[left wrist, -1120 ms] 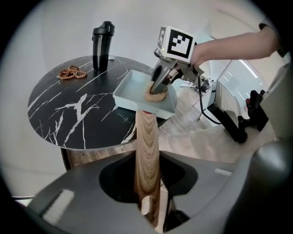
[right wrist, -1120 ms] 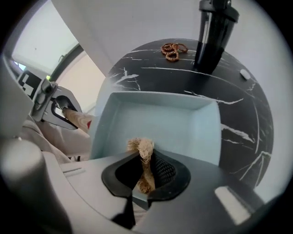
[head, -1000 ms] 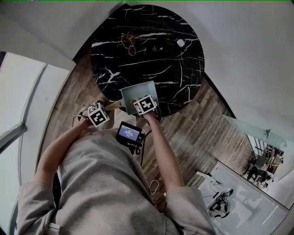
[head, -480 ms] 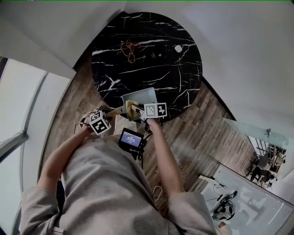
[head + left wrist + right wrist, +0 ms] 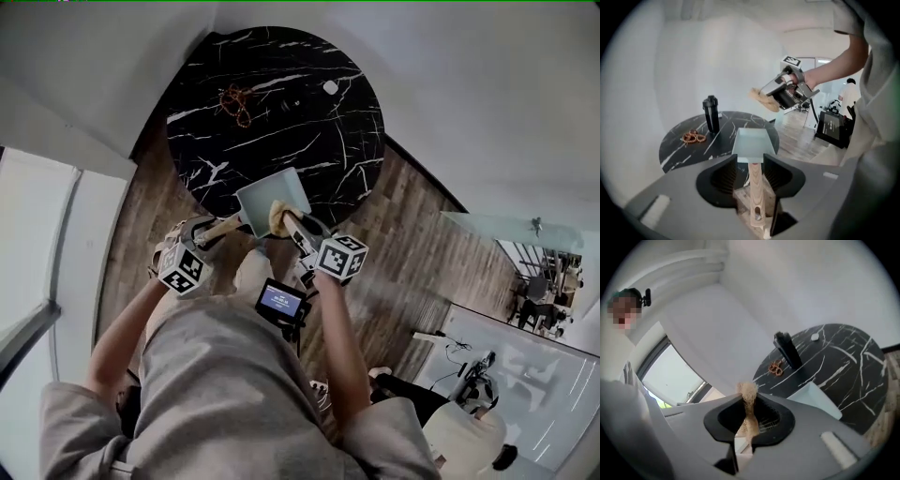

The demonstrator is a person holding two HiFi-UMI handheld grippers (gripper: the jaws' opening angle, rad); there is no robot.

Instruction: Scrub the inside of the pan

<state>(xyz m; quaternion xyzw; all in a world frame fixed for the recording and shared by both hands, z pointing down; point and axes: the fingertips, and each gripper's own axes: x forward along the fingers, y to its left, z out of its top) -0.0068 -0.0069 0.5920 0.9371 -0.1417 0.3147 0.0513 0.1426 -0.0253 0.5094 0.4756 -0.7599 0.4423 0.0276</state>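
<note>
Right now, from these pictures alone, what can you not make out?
Pan: in the head view the scrubber blocks one corner, and whether the inside is clean doesn't show.
Small white thing on the table: too small in every view to name.
Screen at the person's waist: head view, lettering too small to read.
Brown tangle: beads or cord, too small to tell.

At the near edge of the bench (image 5: 281, 141), pan (image 5: 272, 197), handle toward the person. Above its near right corner, scrub pad (image 5: 279, 217). On the far side, beaded string (image 5: 236, 101) left, bottle (image 5: 711, 114) just right of it, small round item (image 5: 330, 87) farther right.
</note>
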